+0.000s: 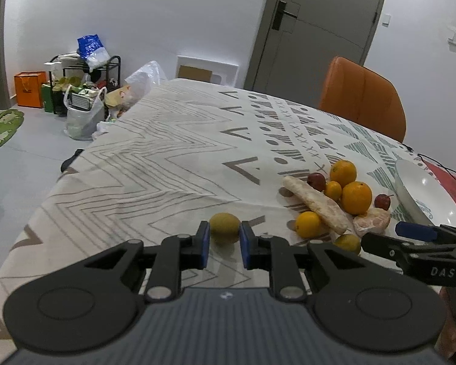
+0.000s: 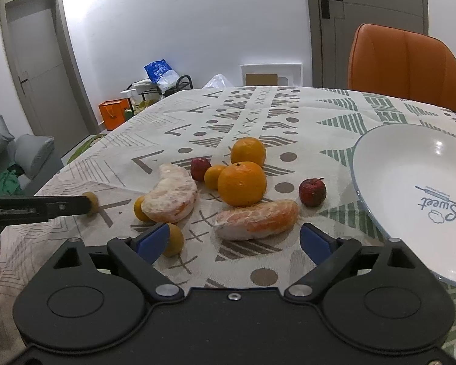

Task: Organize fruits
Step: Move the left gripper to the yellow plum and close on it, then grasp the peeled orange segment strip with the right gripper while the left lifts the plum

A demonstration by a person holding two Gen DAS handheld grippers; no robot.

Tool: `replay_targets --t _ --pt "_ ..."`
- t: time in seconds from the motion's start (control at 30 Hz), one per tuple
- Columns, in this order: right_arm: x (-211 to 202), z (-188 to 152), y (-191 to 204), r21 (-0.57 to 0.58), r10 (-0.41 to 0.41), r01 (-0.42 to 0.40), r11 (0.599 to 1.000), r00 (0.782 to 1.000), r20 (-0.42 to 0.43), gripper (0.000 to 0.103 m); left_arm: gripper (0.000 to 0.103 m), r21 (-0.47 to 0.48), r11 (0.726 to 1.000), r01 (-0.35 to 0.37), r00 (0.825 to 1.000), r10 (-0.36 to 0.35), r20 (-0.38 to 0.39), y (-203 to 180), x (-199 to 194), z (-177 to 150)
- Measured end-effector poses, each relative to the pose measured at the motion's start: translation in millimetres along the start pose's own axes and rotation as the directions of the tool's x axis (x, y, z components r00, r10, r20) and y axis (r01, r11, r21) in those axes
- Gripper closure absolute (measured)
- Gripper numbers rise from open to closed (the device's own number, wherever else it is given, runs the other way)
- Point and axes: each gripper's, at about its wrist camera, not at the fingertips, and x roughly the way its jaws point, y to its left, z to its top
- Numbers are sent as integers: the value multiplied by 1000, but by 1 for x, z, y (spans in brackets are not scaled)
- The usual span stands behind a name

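Presently the left gripper [image 1: 225, 245] is sitting low over the patterned tablecloth [image 1: 155, 164], its blue pads [image 1: 204, 243] bracketing a small yellow-green fruit [image 1: 224, 227], possibly a kiwi. The pads are standing at either side of the fruit near its widest part; whether they are actually pressing on it cannot be told from the left wrist view. The fruit is resting on the cloth, well apart from the main pile.

The right gripper [image 2: 232, 241] is hovering with its jaws spread wide and holding nothing. Directly ahead of it a peeled citrus segment [image 2: 255, 220] is lying on the cloth, and a small orange fruit [image 2: 174, 239] is sitting just beside the left finger. A second, curved peeled segment [image 2: 171, 194] is lying to the left. Behind these, two large oranges [image 2: 241, 184] and a smaller one [image 2: 213, 176] are clustering together, with one small red fruit [image 2: 200, 168] touching the cluster and another [image 2: 312, 192] standing apart toward the plate.

A white plate [image 2: 389, 164], printed with "Sweet", is lying empty to the right of the pile. An orange chair [image 2: 407, 67] is standing at the table's far side.
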Motion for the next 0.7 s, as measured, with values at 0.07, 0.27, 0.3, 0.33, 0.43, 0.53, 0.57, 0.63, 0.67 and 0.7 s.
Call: replay_targets --t 0.07,0.27,0.3,0.33,0.43,0.53,0.57,0.63,0.67,0.7 --pt "1 0 0 -1 1 -1 1000 1000 2 12 84 -3 1000 -11 1000 11 9 2 -4 0" --pt "4 3 -1 -9 -12 12 1000 1000 6 12 87 -10 1000 -20 1000 20 14 3 -10 -2" --pt "4 3 -1 -12 -18 18 1000 1000 7 13 87 -10 1000 -20 1000 20 14 2 -10 -2" --pt "4 4 -1 -16 -26 26 1000 1000 6 13 87 -12 1000 -19 1000 19 14 2 -10 -2" --pt "3 3 -3 -15 -32 32 999 999 8 15 83 -24 1000 -13 1000 14 14 2 -10 -1" --pt "4 3 -6 -12 -43 43 999 999 2 21 82 -20 1000 0 1000 1 13 0 -8 -1" --pt "5 3 -6 -11 -39 39 999 999 1 22 82 -20 1000 7 1000 -7 11 -1 -7 0" --pt "7 4 -5 -16 -35 35 999 999 -4 22 82 -23 1000 16 1000 -16 8 -1 -4 0" --pt "9 3 -4 -22 -36 36 999 999 -6 22 82 -23 1000 17 1000 -17 1 -2 -1 0" --pt "10 3 -3 -30 -38 37 999 999 -10 22 82 -23 1000 15 1000 -15 -6 -2 2 0"
